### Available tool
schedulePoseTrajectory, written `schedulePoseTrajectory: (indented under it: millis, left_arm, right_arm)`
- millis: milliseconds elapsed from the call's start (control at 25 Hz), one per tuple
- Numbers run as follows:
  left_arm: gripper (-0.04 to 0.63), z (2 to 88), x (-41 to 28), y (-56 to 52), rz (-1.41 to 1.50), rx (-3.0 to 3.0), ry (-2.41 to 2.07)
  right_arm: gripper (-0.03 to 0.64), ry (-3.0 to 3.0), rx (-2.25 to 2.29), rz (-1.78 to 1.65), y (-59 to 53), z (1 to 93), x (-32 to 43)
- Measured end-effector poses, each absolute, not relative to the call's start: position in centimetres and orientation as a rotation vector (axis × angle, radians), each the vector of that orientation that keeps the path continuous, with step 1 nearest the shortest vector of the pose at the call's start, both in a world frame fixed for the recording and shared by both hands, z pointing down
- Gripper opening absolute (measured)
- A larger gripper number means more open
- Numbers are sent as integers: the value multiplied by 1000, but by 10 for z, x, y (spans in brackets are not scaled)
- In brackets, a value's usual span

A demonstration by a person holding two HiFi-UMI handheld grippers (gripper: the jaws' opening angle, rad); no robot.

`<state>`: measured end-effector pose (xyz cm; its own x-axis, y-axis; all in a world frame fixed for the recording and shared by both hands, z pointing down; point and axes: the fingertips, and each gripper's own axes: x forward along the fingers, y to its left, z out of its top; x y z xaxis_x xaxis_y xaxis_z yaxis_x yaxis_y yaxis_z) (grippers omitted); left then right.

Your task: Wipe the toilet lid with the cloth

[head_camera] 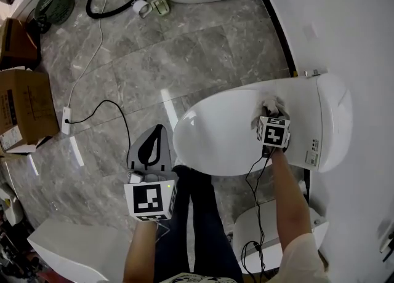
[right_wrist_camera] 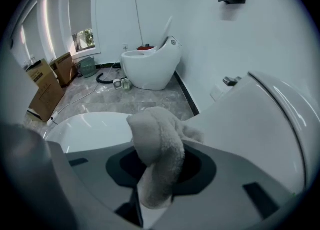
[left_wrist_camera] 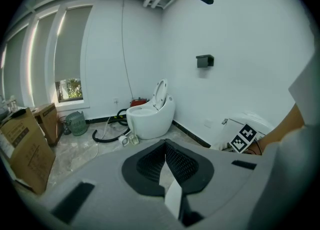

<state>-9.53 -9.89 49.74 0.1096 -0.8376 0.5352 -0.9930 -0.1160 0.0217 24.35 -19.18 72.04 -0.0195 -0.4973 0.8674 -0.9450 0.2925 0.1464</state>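
Cloth (right_wrist_camera: 159, 149) clamped in right gripper (head_camera: 269, 114) jaws, resting on closed toilet lid (head_camera: 212, 137) (rear end). Left gripper (left_wrist_camera: 165, 160) jaws together, empty, off the lid.

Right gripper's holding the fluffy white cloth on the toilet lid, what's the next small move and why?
Probably drag the right gripper toward the front tip, pressing the fluffy white cloth down: it sits at the hinge end of the closed glossy white toilet lid, most of which lies ahead.
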Motion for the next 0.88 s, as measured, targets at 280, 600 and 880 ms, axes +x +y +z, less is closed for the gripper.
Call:
schedulePoseTrajectory:
  millis: [280,600,880]
  left_arm:
    - [8,494,-114,-91,547,1990,-1823]
    - [8,493,-131,-78,539,1954,-1854]
    - [8,493,-143,-66,527,1932,-1874]
  right_arm:
    - [120,-1773,1126,516,-184,723,172]
    - [120,-1848,1006,499,-163,725,107]
    - [120,-1892,912,470,-143,727,61]
